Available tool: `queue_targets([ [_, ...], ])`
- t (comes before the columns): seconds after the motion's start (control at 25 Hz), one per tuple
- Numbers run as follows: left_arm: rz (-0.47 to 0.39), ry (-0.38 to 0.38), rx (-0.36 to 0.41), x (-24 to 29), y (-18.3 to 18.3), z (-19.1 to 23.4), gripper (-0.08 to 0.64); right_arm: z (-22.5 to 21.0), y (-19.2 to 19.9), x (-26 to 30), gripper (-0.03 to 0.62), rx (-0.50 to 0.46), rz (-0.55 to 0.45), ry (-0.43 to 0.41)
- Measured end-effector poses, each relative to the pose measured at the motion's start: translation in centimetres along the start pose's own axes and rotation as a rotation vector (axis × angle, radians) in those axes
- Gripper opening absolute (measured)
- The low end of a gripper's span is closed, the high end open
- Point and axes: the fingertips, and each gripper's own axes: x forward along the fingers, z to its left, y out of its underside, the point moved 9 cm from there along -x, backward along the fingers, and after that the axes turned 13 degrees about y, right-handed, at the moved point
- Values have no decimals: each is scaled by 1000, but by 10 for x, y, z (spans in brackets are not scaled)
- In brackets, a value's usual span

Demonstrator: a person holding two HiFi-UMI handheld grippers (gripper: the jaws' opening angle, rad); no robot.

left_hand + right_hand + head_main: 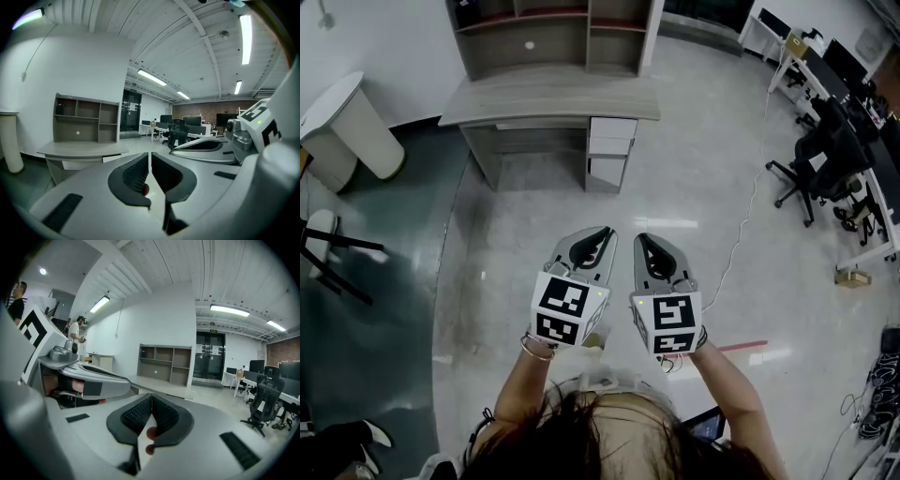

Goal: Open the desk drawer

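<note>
- The left gripper (602, 234) has its jaws pressed together, with nothing between them.
- The right gripper (643, 240) is closed the same way and is also empty.
- Both are held side by side, just beside each other, above the glossy floor (703, 202) and well apart from the desk (548, 101).
- The drawers (610, 146) sit in a stack under the desk's right end, all pushed in.
- A shelf unit (553, 33) stands along the desk's far edge.

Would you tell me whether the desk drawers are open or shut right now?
Shut: in the head view the drawer fronts sit flush in a stack under the desk top, none pulled out.
</note>
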Motion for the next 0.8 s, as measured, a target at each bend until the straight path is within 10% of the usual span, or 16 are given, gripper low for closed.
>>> queue_targets([
  [0.8,21,-56,-39,73,-11,82,28,-29,-5,108,21,9,25,-11],
])
